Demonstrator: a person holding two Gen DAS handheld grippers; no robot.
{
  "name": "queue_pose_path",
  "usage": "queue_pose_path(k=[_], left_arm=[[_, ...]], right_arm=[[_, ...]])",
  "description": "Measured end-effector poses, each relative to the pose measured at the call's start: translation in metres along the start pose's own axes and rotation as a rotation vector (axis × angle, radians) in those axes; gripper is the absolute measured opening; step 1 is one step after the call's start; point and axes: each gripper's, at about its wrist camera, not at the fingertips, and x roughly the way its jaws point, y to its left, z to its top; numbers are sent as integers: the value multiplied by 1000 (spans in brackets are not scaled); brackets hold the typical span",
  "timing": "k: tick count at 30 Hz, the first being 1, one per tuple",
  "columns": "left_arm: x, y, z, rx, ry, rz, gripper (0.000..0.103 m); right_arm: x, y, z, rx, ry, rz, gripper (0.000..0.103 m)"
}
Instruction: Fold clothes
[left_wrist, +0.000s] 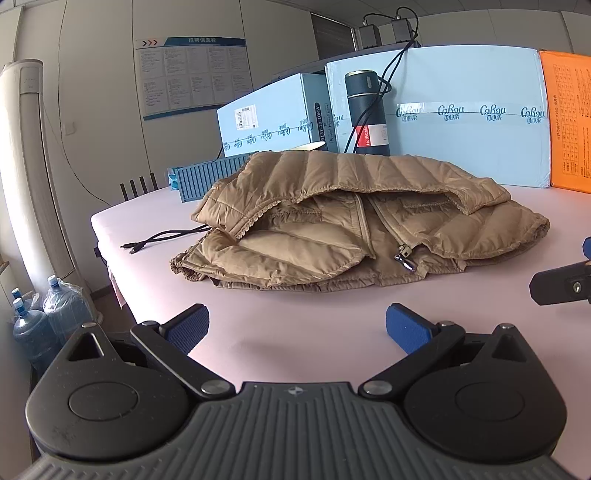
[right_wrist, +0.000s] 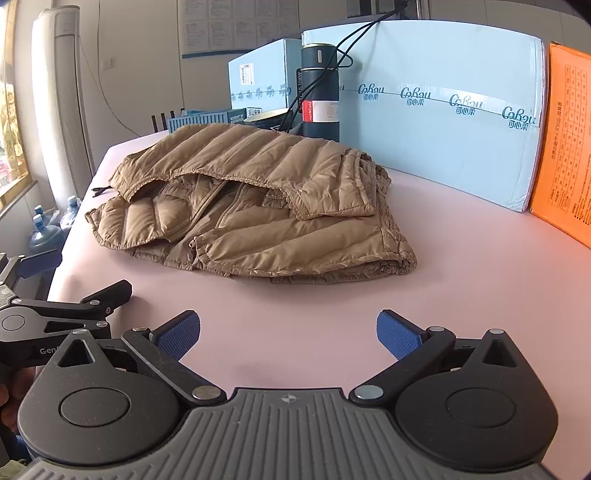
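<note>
While spread wide and holding nothing, left gripper (left_wrist: 297, 326) and right gripper (right_wrist: 288, 334) hover low over the near part of the pink table (left_wrist: 295, 314), short of the tan puffer jacket (left_wrist: 354, 221); also seen as tan puffer jacket (right_wrist: 251, 206) from the right, lying mid-table in a doubled-over heap, upper layer flopped back over the zip front, elastic hem toward the grippers. Fits either a fold partly made or a loose bundle awaiting one; cannot tell which from how it lies. Likely very light, soft and springy: quilted down filling, tends to puff back up and resist a crisp crease. Thin shiny shell, probably slippery against itself and against the pads, so layers may slide. Best gripped at firmer parts: gathered hem edge, stitched seam lines, or beside the zip pull (left_wrist: 404, 260), pinching through the full thickness rather than one skin of fabric. Smooth, flat tabletop with bare room on the near side and to the right. Behind the jacket, pale blue cartons (left_wrist: 461, 110), a dark flask (left_wrist: 365, 110) with a cable draped over it, an orange box (left_wrist: 570, 122); another black cable (left_wrist: 162, 238) beside the jacket's left edge, worth avoiding. Office room beyond: notice board, tall white unit, water bottles (left_wrist: 44, 317) on the floor
</note>
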Motion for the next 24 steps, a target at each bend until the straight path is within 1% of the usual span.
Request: queue_pose_path(k=[8, 15, 20, 24], left_arm=[[0, 0, 0, -1, -3, -4, 103], [-4, -6, 4, 13, -12, -30, 103], [-4, -11, 13, 21, -26, -44, 103], [-2, -11, 22, 7, -47, -37, 103]], right_arm=[[0, -1, 0, -2, 1, -2, 103], [-2, 6, -1, -45, -14, -26, 103], [-3, 11, -2, -74, -23, -39, 103], [-4, 14, -2, -97, -30, -50, 103]])
